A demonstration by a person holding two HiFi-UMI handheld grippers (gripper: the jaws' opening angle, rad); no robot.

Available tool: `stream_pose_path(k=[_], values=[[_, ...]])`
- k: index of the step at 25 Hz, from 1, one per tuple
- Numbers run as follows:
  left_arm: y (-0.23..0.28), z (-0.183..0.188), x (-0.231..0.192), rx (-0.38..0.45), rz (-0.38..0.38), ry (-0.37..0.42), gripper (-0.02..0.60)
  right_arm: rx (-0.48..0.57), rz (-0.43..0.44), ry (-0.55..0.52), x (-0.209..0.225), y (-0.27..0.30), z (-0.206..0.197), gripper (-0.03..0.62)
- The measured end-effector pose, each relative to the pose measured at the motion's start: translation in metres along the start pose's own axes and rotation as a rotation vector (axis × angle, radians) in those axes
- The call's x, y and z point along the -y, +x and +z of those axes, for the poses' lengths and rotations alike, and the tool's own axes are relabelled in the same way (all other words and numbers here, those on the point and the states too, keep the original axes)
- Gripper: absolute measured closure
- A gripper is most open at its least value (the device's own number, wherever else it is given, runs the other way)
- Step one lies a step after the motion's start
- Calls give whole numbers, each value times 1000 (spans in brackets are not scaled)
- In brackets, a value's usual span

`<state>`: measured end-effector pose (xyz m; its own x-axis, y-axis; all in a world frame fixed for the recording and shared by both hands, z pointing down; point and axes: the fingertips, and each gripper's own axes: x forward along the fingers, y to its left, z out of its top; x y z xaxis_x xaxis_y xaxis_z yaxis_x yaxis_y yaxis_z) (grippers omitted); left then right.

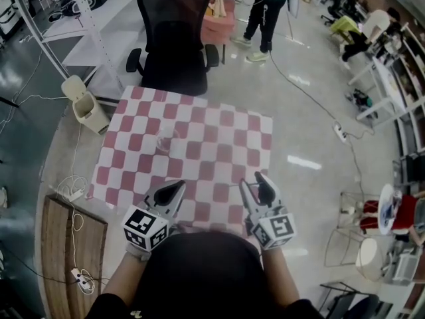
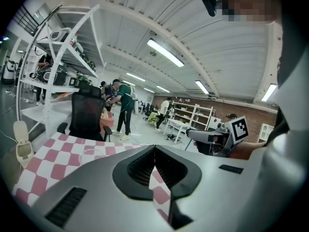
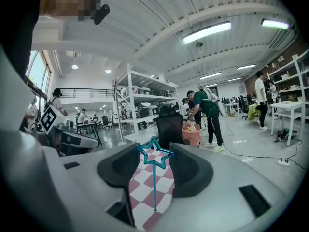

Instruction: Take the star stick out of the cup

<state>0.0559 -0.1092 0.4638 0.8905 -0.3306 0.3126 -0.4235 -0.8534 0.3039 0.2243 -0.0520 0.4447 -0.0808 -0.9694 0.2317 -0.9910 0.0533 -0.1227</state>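
1. One broad bench (image 1: 199,145) under a red-and-white checked cloth fills the middle of the head view, and we see both grippers held over its near edge.
2. Behind its far edge stands a black office chair (image 1: 174,38), and a person in a green top (image 1: 265,5) stands on the floor farther back.
3. Our left gripper (image 2: 154,148) hovers over the near left of the cloth. In the left gripper view its jaws meet at the tips with nothing held (only checked cloth shows through the gap lower down).
4. Our right gripper (image 3: 154,151) hangs just to the right of it, well apart from the cup. Its jaws stand fairly wide, pressing on the side points of the star.
5. A clear cup (image 1: 169,138) stands upright on the cloth, ahead of the left gripper.
6. Smallest is the star stick (image 3: 155,182). It is teal and out of the cup, with its star head clamped between the right jaw tips. Its thin stem runs down from the star over the cloth.
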Motion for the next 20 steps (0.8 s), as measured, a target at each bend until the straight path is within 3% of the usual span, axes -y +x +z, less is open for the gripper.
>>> stream_pose_path(k=[20], values=[[-15,4,-2,21,27,3,541,-4,24,-26,-15,-3,2,390]])
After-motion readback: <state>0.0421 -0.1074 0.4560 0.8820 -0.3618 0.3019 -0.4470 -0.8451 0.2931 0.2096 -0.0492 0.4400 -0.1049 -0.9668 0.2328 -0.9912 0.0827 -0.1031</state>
